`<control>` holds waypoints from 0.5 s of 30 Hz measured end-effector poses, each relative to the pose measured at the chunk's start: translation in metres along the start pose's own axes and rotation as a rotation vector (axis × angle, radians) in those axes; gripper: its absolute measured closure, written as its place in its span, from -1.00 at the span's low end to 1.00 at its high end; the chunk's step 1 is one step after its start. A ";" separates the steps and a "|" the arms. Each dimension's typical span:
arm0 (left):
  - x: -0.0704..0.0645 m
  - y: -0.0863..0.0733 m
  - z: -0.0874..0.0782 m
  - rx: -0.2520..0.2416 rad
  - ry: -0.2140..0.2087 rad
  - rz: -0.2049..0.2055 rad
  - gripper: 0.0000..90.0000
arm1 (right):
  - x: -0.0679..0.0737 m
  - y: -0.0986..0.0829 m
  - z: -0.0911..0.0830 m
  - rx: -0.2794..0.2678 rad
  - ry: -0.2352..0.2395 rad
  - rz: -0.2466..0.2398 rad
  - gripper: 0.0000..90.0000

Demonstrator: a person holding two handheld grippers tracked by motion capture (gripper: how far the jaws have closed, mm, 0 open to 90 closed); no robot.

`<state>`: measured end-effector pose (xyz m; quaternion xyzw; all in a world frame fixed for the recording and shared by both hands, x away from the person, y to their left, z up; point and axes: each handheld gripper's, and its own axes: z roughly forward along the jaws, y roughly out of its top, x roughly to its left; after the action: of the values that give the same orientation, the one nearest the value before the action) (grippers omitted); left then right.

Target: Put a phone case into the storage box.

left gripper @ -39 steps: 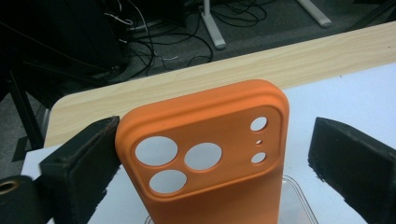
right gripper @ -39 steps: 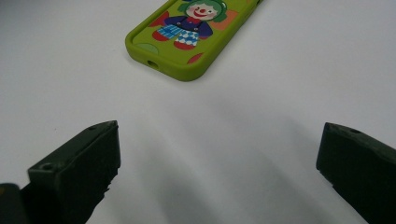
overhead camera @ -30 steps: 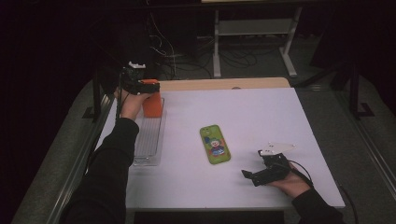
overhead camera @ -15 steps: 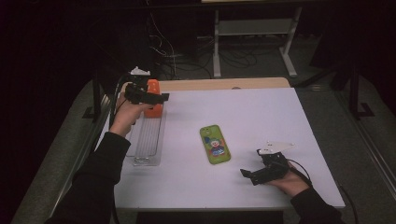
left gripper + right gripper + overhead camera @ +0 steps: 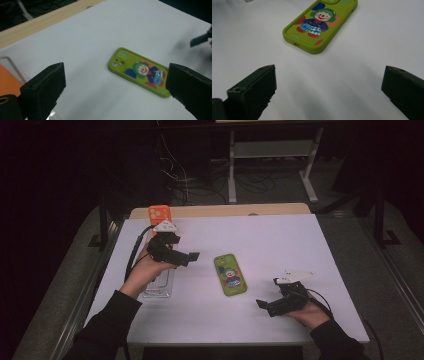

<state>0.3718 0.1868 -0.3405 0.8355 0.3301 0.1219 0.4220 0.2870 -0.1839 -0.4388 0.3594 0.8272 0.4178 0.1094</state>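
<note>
A green phone case with a clown picture lies flat mid-table. My left gripper hovers to its left, over a clear rack, jaws wide open and empty. In the left gripper view the open gripper looks toward the green case farther off. An orange phone case stands upright at the rack's far end. My right gripper rests near the front right, open and pointed at the green case. In the right gripper view, that gripper holds nothing and the case lies just ahead.
The white tabletop has a wooden strip along its far edge. Cables and a metal stand are on the dark floor beyond. The orange case's edge and the rack's rim sit left of the left jaw.
My left gripper has come away from the orange case at the rack's far end and moved nearer and rightward, toward the green case. The right gripper has barely moved.
</note>
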 end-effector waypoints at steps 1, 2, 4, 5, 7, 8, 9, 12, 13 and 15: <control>-0.002 -0.003 0.001 -0.002 -0.006 -0.002 -0.95 | -0.001 0.000 0.001 -0.001 0.000 -0.007 -1.00; -0.005 -0.006 0.002 -0.014 -0.014 -0.008 -0.95 | 0.000 0.000 0.001 0.003 0.001 -0.004 -1.00; -0.011 -0.013 0.005 -0.012 -0.037 0.000 -0.95 | 0.000 0.001 0.002 0.007 0.001 -0.012 -1.00; -0.014 -0.016 0.006 -0.011 -0.041 0.012 -0.95 | 0.001 0.001 0.003 0.013 0.002 -0.006 -1.00; -0.020 -0.020 0.007 -0.021 -0.054 0.014 -0.95 | 0.002 0.001 0.003 0.015 0.001 -0.009 -1.00; -0.023 -0.023 0.007 -0.018 -0.053 0.024 -0.95 | 0.001 0.001 0.003 0.013 0.001 -0.010 -1.00; -0.026 -0.025 0.007 -0.022 -0.056 0.028 -0.95 | 0.001 0.001 0.002 0.008 0.001 -0.016 -1.00; -0.034 -0.031 0.011 -0.011 -0.062 0.031 -0.95 | 0.001 0.001 0.001 0.003 0.003 -0.013 -1.00; -0.039 -0.035 0.012 -0.009 -0.076 0.024 -0.95 | 0.001 0.002 0.000 0.003 0.004 -0.006 -1.00; -0.047 -0.041 0.016 0.005 -0.090 0.029 -0.95 | 0.001 0.002 0.000 0.004 -0.002 -0.018 -1.00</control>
<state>0.3262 0.1636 -0.3794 0.8460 0.2989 0.0893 0.4324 0.2867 -0.1827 -0.4371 0.3527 0.8311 0.4148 0.1132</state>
